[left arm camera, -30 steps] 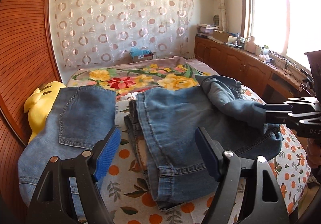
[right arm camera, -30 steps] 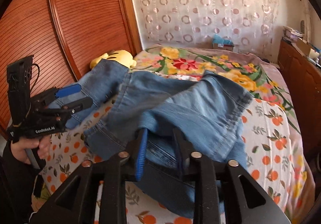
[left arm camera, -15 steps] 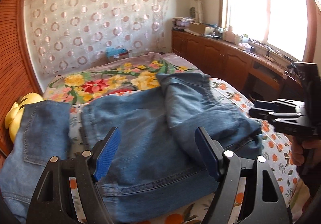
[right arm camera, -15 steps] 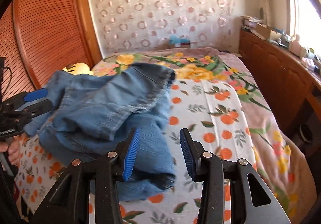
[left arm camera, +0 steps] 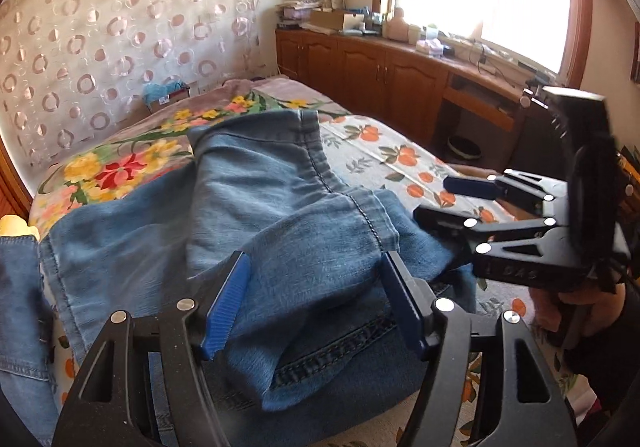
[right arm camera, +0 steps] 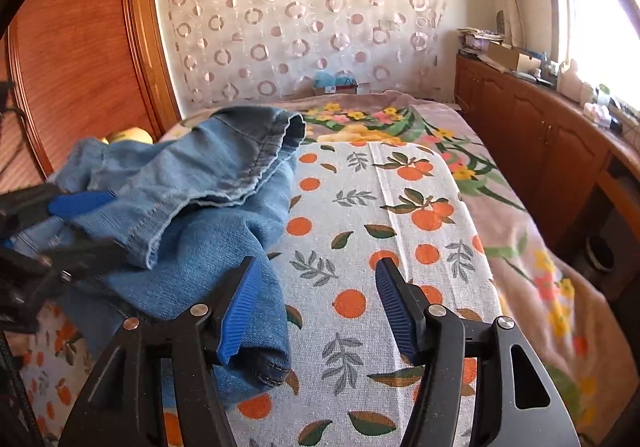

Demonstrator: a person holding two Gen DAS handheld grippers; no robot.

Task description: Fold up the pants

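A pair of blue jeans (left arm camera: 280, 215) is seen lying on a bed (right arm camera: 400, 231), on the sheet printed with oranges and leaves, toward the bed's left side and near its front edge as viewed from the right wrist camera. The denim is piled in loose layers rather than laid flat: one leg is doubled back over the rest, and its hemmed end (right arm camera: 276, 135) is raised toward the far part of the bed. A bunched corner of the fabric is seen close to the front edge of the sheet.

The left gripper (left arm camera: 316, 307) is held over the folded denim with its jaws apart; they have just been narrowing a little. Fabric is seen between the blue pads, but whether either pad presses on it cannot be told from the pictures, and no clamp is shown.

The right gripper (right arm camera: 316, 307) is held low over the bare printed sheet just beside the jeans. Its jaws are spread and have just been opening; nothing is held between them, although its left pad is seen right against the edge of the denim.

A flowered blanket (right arm camera: 500, 183) is spread beyond and to the right of the sheet. A wooden cabinet (right arm camera: 540, 143) is set along the bed's right side under a bright window, and a patterned curtain (right arm camera: 304, 19) is hung behind the bed's far end.
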